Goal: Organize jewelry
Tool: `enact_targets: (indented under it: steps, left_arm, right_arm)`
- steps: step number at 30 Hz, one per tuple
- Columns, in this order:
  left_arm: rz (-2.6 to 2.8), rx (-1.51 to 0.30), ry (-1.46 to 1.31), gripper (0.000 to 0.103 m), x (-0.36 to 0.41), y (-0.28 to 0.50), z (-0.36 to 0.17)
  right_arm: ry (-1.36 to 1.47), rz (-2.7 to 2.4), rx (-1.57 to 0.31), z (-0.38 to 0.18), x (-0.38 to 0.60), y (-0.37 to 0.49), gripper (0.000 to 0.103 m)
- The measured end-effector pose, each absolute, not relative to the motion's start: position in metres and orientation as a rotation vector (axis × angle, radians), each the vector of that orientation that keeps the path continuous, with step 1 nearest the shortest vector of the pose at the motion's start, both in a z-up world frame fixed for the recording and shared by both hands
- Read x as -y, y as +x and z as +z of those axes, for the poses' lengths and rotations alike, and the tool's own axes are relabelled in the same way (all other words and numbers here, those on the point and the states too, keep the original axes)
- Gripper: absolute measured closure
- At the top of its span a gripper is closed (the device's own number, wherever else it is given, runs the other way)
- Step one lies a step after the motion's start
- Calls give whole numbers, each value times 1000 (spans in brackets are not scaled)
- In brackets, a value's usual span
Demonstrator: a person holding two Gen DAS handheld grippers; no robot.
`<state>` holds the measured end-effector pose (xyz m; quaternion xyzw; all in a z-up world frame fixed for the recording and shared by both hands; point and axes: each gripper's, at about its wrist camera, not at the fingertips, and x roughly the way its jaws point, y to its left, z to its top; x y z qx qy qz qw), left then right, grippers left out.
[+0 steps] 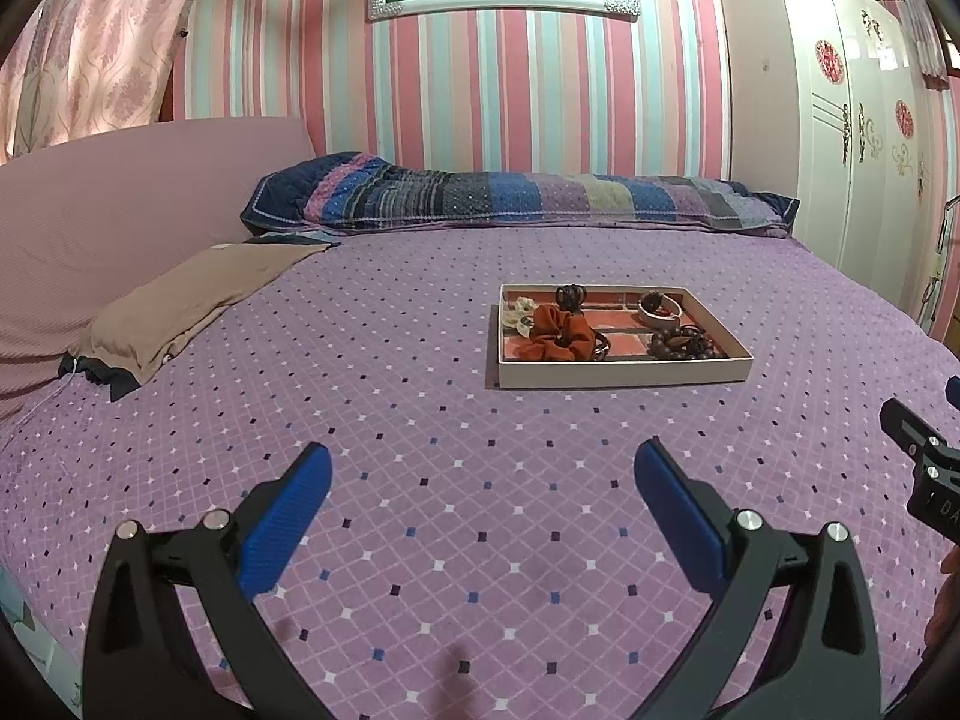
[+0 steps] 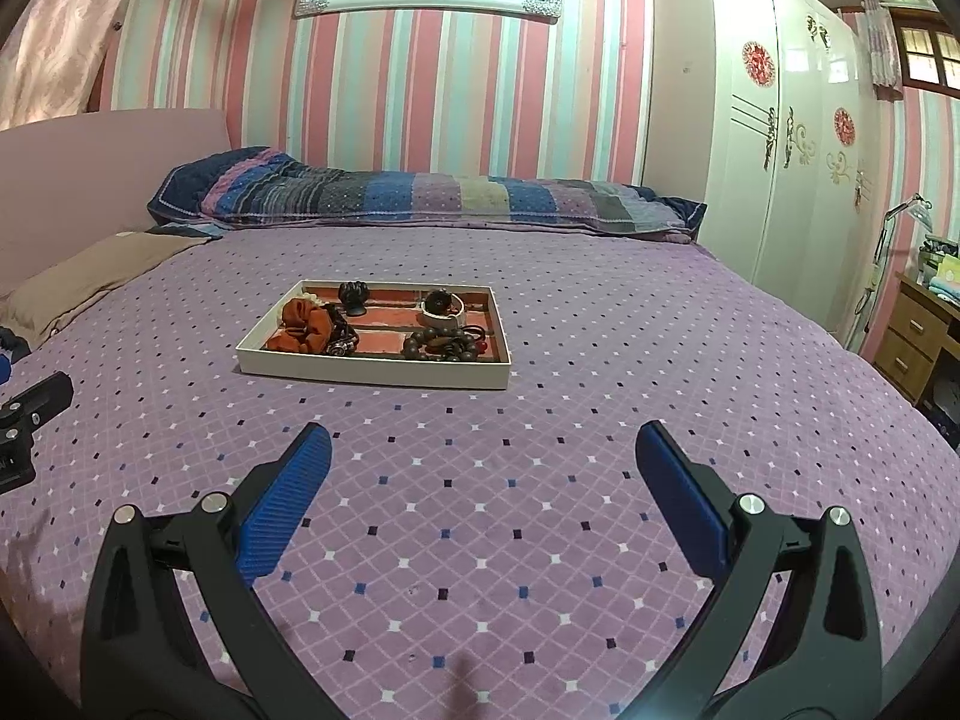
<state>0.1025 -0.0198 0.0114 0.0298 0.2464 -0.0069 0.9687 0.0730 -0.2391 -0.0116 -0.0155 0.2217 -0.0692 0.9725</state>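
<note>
Both grippers hang low over the purple bedspread (image 1: 420, 360), near the foot of the bed, and neither holds anything. The left gripper (image 1: 483, 474) has its blue-padded jaws spread wide apart, with only patterned cloth between them. The right gripper (image 2: 483, 462) is the same: jaws wide, nothing between.

The tray (image 1: 624, 373) lies flat on the bedspread ahead of both grippers, well apart from them, toward the middle of the bed. Inside it, an orange scrunchie (image 1: 555, 333) sits at the left, touching a dark hair tie at its right edge. A dark claw clip (image 1: 570, 297) stands by the far wall. A pale bangle (image 1: 660, 311) sits toward the far right, with something small and dark inside it, and a string of brown beads (image 1: 684, 343) lies in the near right corner. Something pale and lacy pokes out behind the scrunchie.

Beyond the tray a striped folded quilt (image 1: 516, 195) lies against the striped wall, and a tan pillow (image 1: 192, 300) rests at the left.
</note>
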Motion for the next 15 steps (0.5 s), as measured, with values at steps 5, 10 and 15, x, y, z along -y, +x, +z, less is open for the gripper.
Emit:
enact_targets:
  steps: [5,10,15]
  left_arm:
    - [-12,-491,63,4,21,102,11]
    - [-23,-491,73,4,23,102,10]
    - [-25,-475,78,4,24,99,12]
  right_arm:
    - [-29,-138,-447,-11,240,73,4]
    - [-29,-135,-457,-13,240,74,4]
    - [-33,-135,-453,-13,239,74,4]
